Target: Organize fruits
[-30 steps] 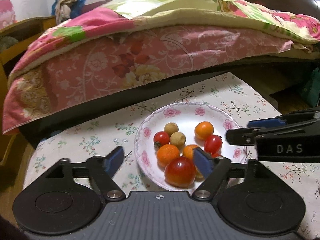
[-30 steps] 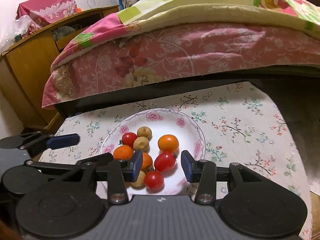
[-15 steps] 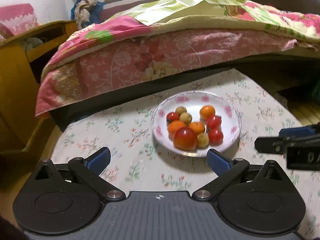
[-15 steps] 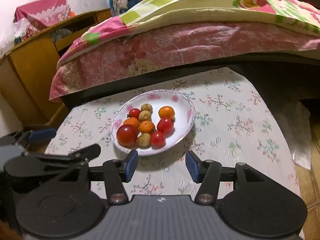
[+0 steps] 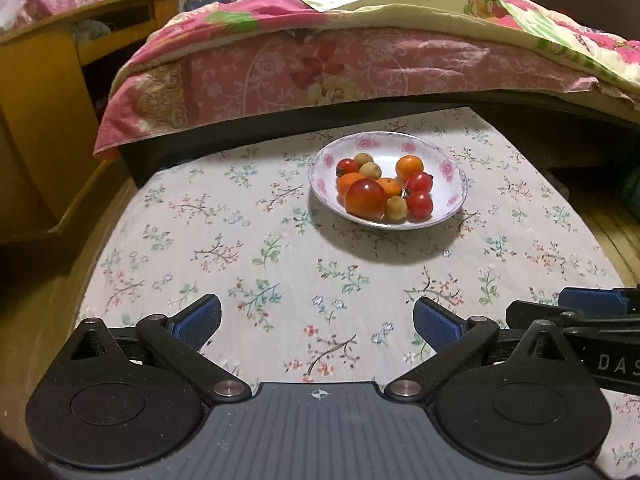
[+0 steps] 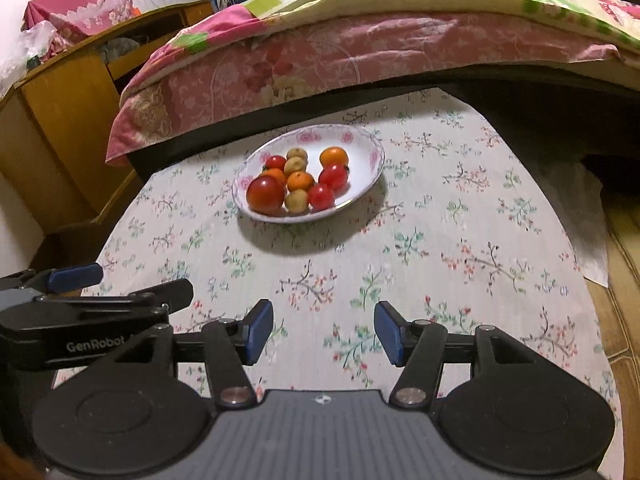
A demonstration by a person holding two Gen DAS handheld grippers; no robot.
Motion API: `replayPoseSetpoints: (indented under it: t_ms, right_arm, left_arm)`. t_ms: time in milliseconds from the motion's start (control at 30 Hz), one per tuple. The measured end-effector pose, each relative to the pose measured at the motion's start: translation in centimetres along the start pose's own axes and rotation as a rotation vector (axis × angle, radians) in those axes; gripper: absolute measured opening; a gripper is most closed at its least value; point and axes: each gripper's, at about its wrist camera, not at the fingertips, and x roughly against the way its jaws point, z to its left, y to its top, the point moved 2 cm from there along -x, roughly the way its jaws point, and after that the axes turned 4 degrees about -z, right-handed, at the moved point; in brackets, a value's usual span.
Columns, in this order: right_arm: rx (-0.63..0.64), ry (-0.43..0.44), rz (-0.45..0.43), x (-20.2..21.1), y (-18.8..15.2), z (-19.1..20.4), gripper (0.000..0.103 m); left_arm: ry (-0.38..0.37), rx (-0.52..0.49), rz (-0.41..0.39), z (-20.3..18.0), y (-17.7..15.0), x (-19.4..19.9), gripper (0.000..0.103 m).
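Left wrist view: my left gripper (image 5: 316, 322) has just spread wide, nothing between its jaws; the fruit (image 5: 365, 199) sits in the plate (image 5: 456, 200) well ahead on the surface (image 5: 248, 264). The right gripper is cut off at the edge.

Right wrist view: my right gripper (image 6: 324, 332) has just been opening, jaws apart and empty; the plate (image 6: 372, 148) is well ahead, one orange half hidden behind the big tomato (image 6: 265, 195).

Both wrist views look forward and downward across the worktop (image 5: 280, 272) toward the bed (image 5: 360, 68), well back from the plate (image 5: 452, 168), which both share; the left view sits further left.

Black claws (image 5: 316, 322), blue pads (image 6: 260, 330)
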Motion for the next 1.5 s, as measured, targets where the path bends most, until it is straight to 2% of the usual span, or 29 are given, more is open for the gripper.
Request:
replayPoseSetpoints:
  t_ms: [933, 1167, 1500]
  right_arm:
    - [0.001, -0.013, 0.049, 1.5, -3.7, 1.2, 0.054]
    - [0.011, -0.016, 0.064, 1.4, -4.2, 1.4, 0.054]
    - [0.015, -0.018, 0.069, 1.3, -4.4, 1.4, 0.054]
  left_arm:
    - [0.007, 0.048, 0.097, 0.6, -3.7, 1.7, 0.103]
    - [0.035, 0.035, 0.103, 0.4, -4.2, 1.9, 0.103]
    - [0.034, 0.037, 0.116, 0.5, -4.4, 1.8, 0.103]
